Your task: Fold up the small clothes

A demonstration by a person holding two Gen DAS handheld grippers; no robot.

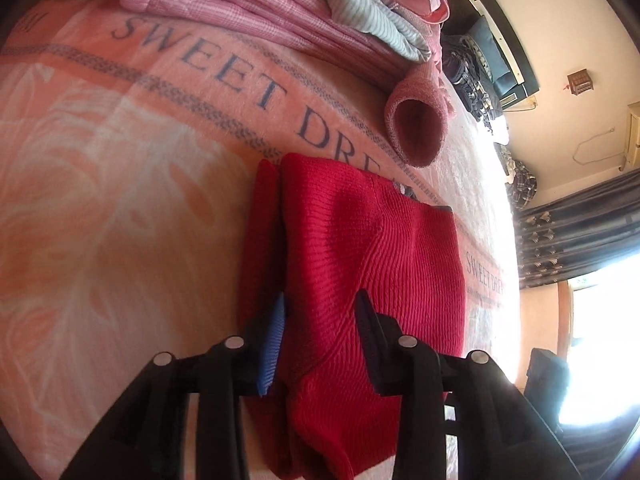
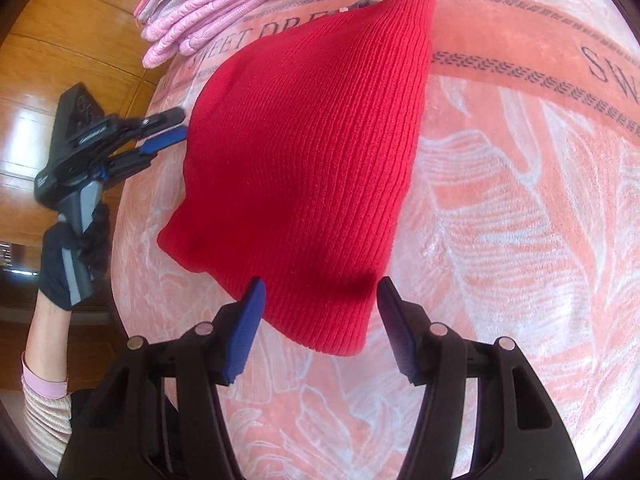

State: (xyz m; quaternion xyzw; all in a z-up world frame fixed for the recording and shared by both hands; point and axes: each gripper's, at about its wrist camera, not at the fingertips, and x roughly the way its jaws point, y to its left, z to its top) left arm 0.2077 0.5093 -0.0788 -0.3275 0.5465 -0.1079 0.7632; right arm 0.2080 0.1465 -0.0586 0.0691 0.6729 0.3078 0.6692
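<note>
A red ribbed knit garment (image 1: pixel 360 240) (image 2: pixel 312 152) lies folded flat on the pink "SWEET DREAM" blanket (image 1: pixel 100 160) (image 2: pixel 500 208). My left gripper (image 1: pixel 322 294) is open, its fingers astride the garment's near edge, one blue pad beside a narrow folded strip. In the right wrist view the left gripper (image 2: pixel 176 126) sits at the garment's left edge, held by a dark-gloved hand (image 2: pixel 60 264). My right gripper (image 2: pixel 320 282) is open, with the garment's near corner lying between its fingers.
A pile of folded pink and striped clothes (image 1: pixel 240 8) (image 2: pixel 200 20) sits at the far side of the blanket. A pink knit sleeve opening (image 1: pixel 416 128) lies beside the garment. Wooden panelling (image 2: pixel 60 40) is off the bed's left edge; dark curtains (image 1: pixel 580 232) hang at right.
</note>
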